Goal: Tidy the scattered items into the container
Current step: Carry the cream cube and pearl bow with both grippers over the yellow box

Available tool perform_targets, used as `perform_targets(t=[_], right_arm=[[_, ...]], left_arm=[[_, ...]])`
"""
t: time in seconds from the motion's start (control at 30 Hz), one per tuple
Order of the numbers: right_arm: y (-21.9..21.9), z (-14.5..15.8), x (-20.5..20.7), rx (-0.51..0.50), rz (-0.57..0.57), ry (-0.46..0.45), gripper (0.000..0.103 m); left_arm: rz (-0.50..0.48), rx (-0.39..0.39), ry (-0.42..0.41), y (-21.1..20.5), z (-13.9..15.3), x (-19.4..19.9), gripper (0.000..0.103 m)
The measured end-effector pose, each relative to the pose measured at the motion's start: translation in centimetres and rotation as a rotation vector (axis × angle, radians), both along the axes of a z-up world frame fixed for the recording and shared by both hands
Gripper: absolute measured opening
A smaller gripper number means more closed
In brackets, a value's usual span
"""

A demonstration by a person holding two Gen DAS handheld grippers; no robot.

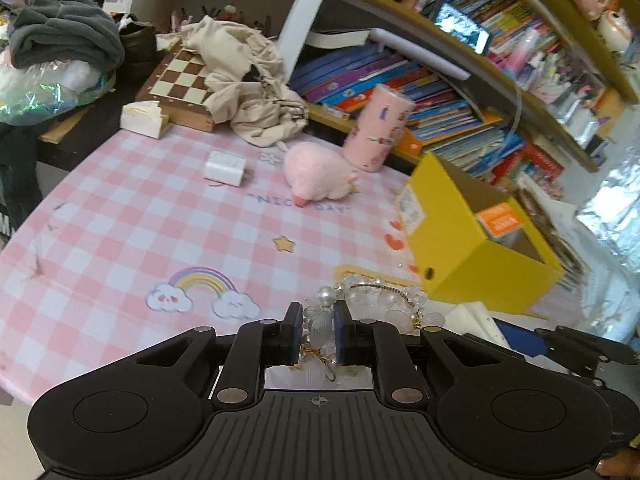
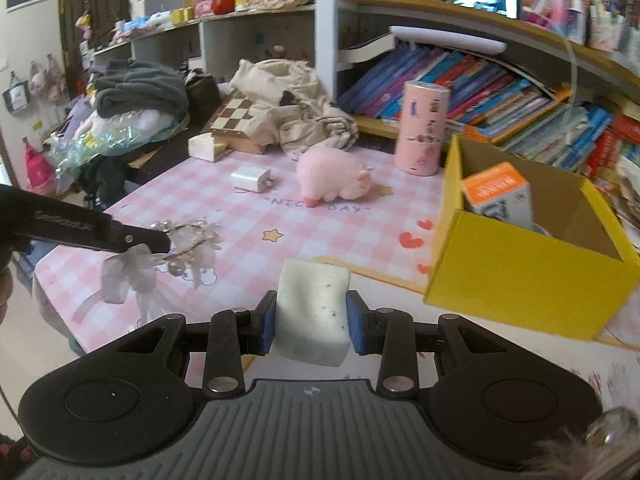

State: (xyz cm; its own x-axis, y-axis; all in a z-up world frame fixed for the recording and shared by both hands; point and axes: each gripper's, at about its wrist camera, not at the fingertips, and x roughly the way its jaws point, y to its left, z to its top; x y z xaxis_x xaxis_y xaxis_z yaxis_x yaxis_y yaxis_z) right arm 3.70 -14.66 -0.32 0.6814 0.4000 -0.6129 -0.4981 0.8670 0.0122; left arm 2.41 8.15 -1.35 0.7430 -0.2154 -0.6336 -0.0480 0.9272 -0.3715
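Observation:
My left gripper (image 1: 318,320) is shut on a pearl and crystal hair ornament (image 1: 380,300), held above the pink checked tablecloth (image 1: 120,240); from the right wrist view it hangs off the left gripper (image 2: 160,240) with its gauzy bow (image 2: 128,272) drooping. My right gripper (image 2: 312,320) is shut on a white foam block (image 2: 312,308). The yellow box (image 1: 460,240) (image 2: 520,272) stands open at the right with an orange-topped carton (image 2: 496,192) inside. On the cloth lie a pink plush pig (image 1: 316,176) (image 2: 336,180) and a white charger plug (image 1: 224,168) (image 2: 252,178).
A pink cylindrical tin (image 1: 378,128) (image 2: 422,128) stands behind the pig. A chessboard case (image 1: 180,88) with beige cloth (image 1: 248,80) piled on it sits at the back, beside a white tissue box (image 1: 144,118). Bookshelves (image 2: 480,80) run along the right.

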Motion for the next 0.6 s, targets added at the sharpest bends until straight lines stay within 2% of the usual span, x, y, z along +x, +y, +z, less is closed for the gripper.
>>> perform_targets(t=[0.27,0.6], right_arm=[[-0.8,0.5,-2.6,-0.009,-0.069,-0.017,0.033],[-1.3,1.3,-3.9,-0.054,-0.12,-0.042,0.033]], left_arm=[[-0.046,-0.026,-0.04,-0.6,0.7,-2.2,0.015],[-0.108,-0.088,-0.062,-1.2,0.6,-2.1,0.015]])
